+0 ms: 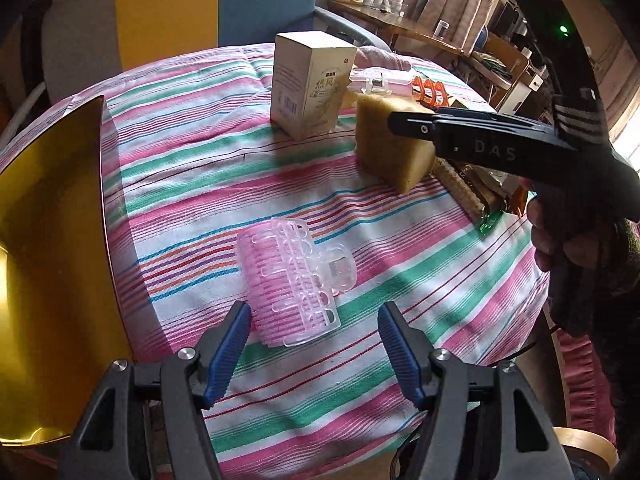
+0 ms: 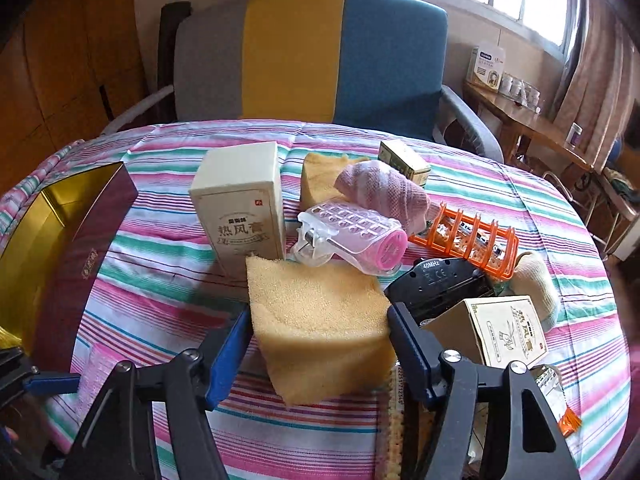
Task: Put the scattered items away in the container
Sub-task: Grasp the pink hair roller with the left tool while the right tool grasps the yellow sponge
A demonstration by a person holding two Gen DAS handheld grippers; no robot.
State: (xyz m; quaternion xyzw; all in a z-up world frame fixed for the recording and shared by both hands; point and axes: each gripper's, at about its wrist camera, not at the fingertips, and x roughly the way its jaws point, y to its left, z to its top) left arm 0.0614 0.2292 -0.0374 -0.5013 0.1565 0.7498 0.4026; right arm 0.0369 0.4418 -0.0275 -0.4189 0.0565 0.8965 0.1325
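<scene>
Striped cloth [image 1: 248, 168] covers the desk. Right fingers [image 2: 320, 344] pinch a yellow sponge [image 2: 316, 320] between their pads. Left fingers [image 1: 314, 336] stand spread, a pink hair roller [image 1: 288, 280] lying just ahead between them; the gold-lined container [image 1: 52, 240] sits beside the left finger.

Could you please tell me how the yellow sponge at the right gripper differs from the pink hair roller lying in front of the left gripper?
The yellow sponge is a solid, opaque foam block; the pink hair roller is a translucent slotted shell.

The sponge sits between the right gripper pads, touching them; the roller lies free on the cloth, ahead of the open left gripper.

Both lie on the striped cloth.
</scene>
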